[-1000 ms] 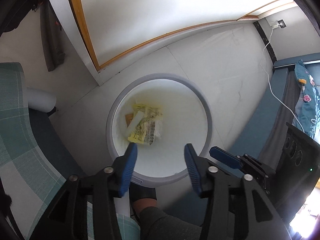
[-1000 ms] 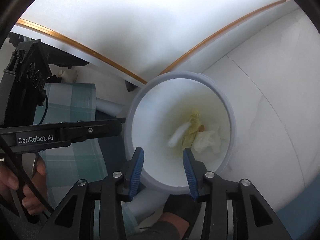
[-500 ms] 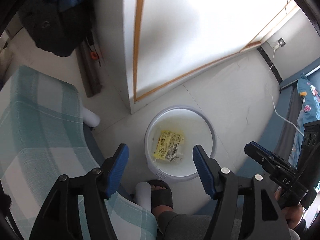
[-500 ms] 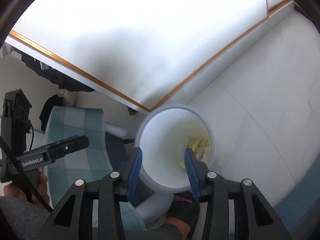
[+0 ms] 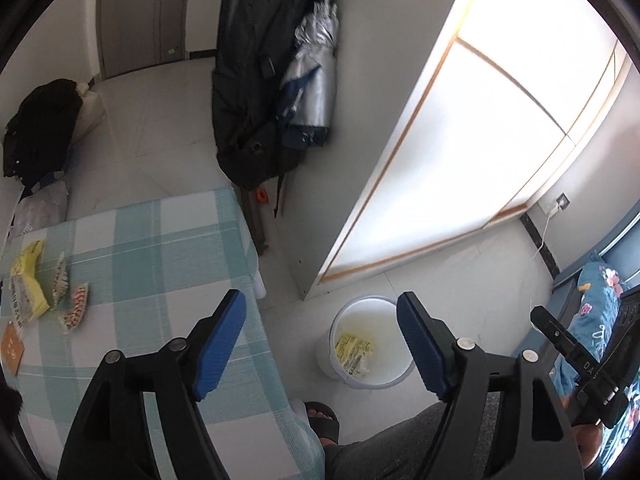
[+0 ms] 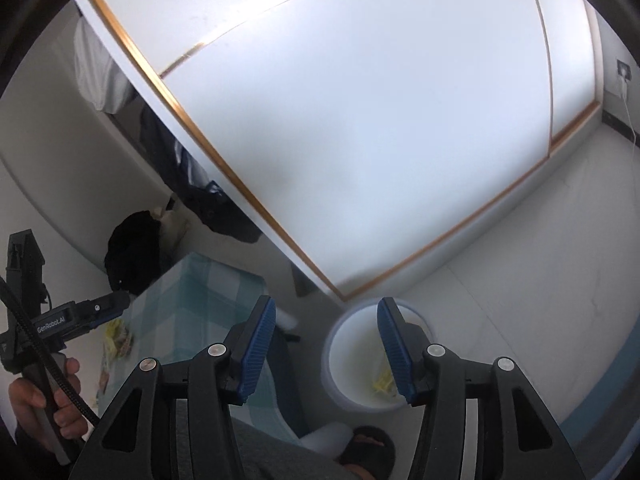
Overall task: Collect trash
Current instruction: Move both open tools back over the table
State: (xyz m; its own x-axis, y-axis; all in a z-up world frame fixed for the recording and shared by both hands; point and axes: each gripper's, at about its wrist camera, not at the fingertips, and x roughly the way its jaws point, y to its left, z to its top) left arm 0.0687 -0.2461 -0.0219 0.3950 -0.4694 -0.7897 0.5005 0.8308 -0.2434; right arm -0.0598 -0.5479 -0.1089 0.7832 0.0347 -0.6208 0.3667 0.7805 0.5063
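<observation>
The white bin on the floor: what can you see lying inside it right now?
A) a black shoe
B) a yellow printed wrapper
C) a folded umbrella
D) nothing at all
B: in the left wrist view a yellow wrapper with dark print lies on the bottom of the white bin, which stands on the floor beside the checked table.

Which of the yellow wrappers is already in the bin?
The yellow wrapper lying in the white bin on the floor. The other yellow wrapper lies on the checked tablecloth among the smaller scraps.
</observation>
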